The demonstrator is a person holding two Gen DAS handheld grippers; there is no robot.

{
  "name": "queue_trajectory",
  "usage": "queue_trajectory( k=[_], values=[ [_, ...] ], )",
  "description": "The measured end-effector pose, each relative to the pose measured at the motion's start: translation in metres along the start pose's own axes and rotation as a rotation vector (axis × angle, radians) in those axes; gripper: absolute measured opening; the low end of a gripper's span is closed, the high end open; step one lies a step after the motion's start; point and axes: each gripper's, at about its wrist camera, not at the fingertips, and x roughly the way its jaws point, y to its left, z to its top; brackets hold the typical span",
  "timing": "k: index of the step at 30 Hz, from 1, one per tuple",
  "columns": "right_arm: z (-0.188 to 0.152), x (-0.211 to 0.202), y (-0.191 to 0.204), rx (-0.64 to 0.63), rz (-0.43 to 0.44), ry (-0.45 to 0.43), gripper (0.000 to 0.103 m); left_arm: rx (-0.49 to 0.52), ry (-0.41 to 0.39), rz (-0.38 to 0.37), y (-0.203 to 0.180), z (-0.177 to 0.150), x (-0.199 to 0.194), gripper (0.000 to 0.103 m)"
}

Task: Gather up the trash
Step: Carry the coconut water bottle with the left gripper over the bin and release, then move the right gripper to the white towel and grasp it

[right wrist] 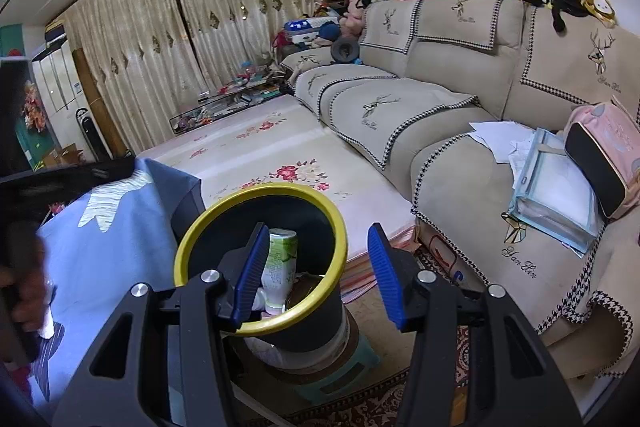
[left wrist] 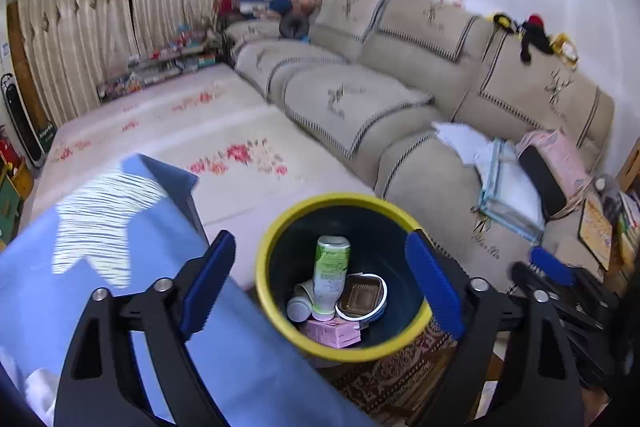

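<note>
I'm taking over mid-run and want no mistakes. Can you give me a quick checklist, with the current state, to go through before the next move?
1. Left tool empty, jaws wide: ok.
2. Right tool empty, jaws apart: ok.
3. Green bottle inside the bin: ok.
4. Bin upright on its stand: ok.
5. Room left in the bin: ok, contents sit low.
6. Next trash item located: cannot tell; only a blue cloth shows on the table.

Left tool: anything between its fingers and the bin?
Nothing. In the left wrist view the left tool hangs open over the bin; the bottle lies inside.
</note>
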Motion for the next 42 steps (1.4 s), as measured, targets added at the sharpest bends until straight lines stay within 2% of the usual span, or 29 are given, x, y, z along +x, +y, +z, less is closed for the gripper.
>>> queue_trajectory(
  k=[5,9,19,26,29,33,39,42],
  values=[
    [-0.001,-0.001,0.022,-0.039,0.025,0.014,0.049,-0.04,-0.101,0.048,0.038,-0.022,-0.083,0.098],
    [-0.004,-0.004,0.047,-0.083,0.047,0.019,0.049,-0.103,-0.162,0.133,0.082,-0.045,-0.136,0.098],
    [-0.01,-0.009,0.131,-0.213,0.13,0.038,0.052,-0.325,-0.251,0.467,0.226,-0.133,-0.239,0.098],
    [-0.021,-0.004,0.196,-0.301,0.225,0.095,0.052,-0.417,-0.29,0.658,0.307,-0.194,-0.266,0.098],
    [-0.03,-0.001,0.23,-0.341,0.309,0.141,0.052,-0.43,-0.292,0.752,0.331,-0.213,-0.266,0.098],
    [-0.045,0.001,0.273,-0.411,0.394,0.188,0.052,-0.479,-0.292,0.764,0.356,-0.233,-0.271,0.098],
    [-0.067,0.0,0.335,-0.506,0.553,0.27,0.052,-0.519,-0.317,0.807,0.375,-0.25,-0.28,0.098],
    [-0.077,-0.001,0.355,-0.527,0.633,0.311,0.052,-0.543,-0.318,0.802,0.381,-0.254,-0.28,0.098]
  ],
)
